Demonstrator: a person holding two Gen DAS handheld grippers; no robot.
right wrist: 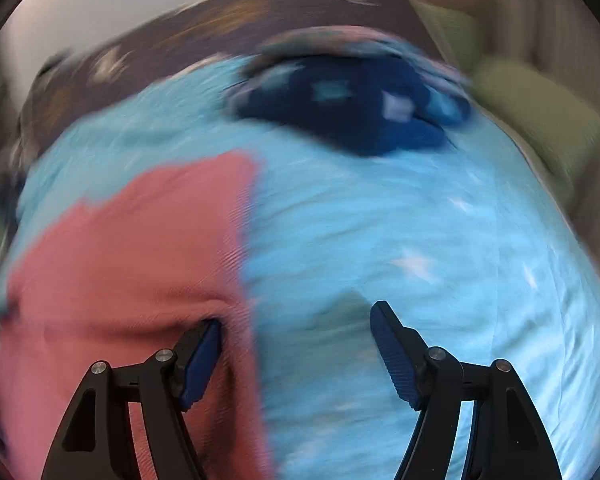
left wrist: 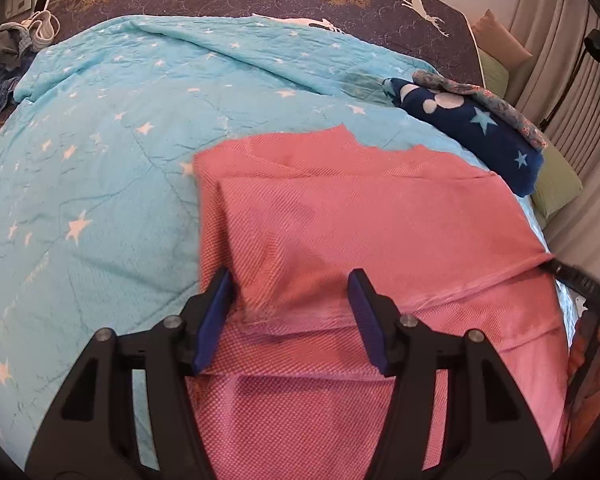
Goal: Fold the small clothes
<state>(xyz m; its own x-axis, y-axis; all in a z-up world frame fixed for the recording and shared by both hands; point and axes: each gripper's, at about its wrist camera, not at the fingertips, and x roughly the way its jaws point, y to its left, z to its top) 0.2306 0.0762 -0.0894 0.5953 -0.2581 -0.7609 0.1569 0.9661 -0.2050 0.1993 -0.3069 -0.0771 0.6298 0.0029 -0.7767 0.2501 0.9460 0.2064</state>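
The pink garment lies flat on the star-print quilt, with one panel already folded inward so that a doubled layer and a diagonal edge show across its middle. By this evidence the fold is partly complete: at least one side is turned in, and the remaining folds and the transfer to a stack appear outstanding. A navy folded item with a patterned piece on top rests near the quilt's far right edge, apparently finished work; a loose heap of clothes at the far left probably awaits folding. The left gripper hovers directly over the folded panel, jaws parted, with cloth below them but no pad pressing on it; it is released. The right gripper is likewise parted and holds nothing. In the right wrist view, which is blurred, the garment's right edge runs beneath the left-hand finger, while the other finger stands over bare quilt. The garment therefore lies below both grippers, mostly on the left gripper's side.
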